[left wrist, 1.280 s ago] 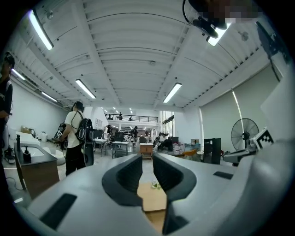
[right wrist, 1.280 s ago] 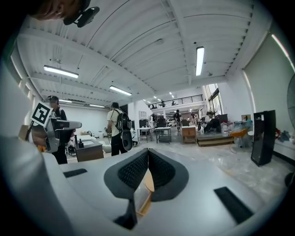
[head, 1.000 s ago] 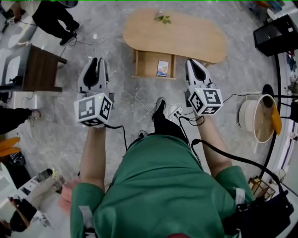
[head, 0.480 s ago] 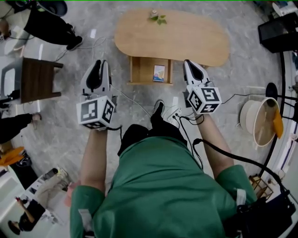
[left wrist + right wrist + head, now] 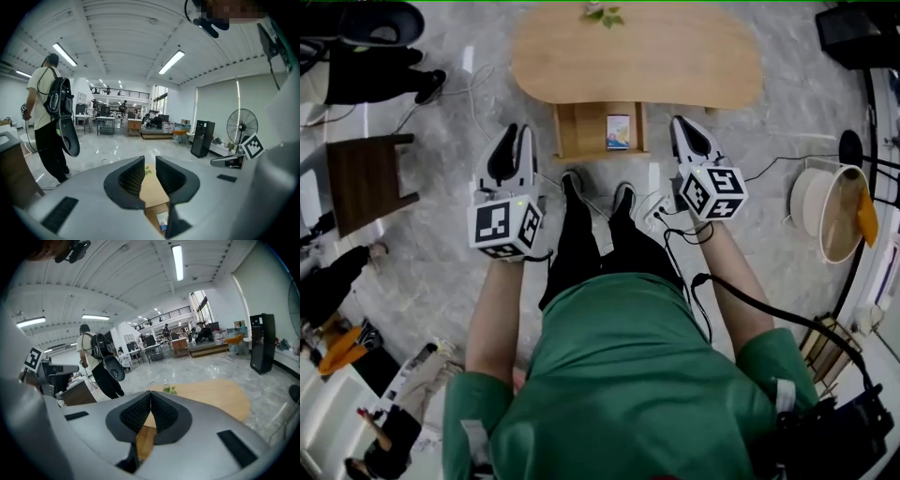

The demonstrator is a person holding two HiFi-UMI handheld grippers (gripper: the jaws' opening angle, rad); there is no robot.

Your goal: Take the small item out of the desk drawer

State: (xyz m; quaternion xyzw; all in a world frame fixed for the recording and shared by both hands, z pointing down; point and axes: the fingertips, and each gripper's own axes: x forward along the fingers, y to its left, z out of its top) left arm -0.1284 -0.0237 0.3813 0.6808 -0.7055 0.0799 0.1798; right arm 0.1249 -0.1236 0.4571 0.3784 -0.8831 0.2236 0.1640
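Both tools came down twd the open drawer under the worktop, prob. lining up for the small item; left tool slightly apart, right tool shut, both empty.

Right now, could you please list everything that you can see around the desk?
desk: one, light wood, rounded, straight ahead.
drawer: one, wood, open at the desk's near edge.
small item: one, mostly blue, inside the drawer.
plant: one, green, on the desk's far edge.
side table: one, dark brown, left.
bucket: one, white, right.
fan: one, black, right.
bystander: one, light shirt, black backpack, left.
left gripper: one, grey, jaws apart, empty.
right gripper: one, grey, jaws together, empty.
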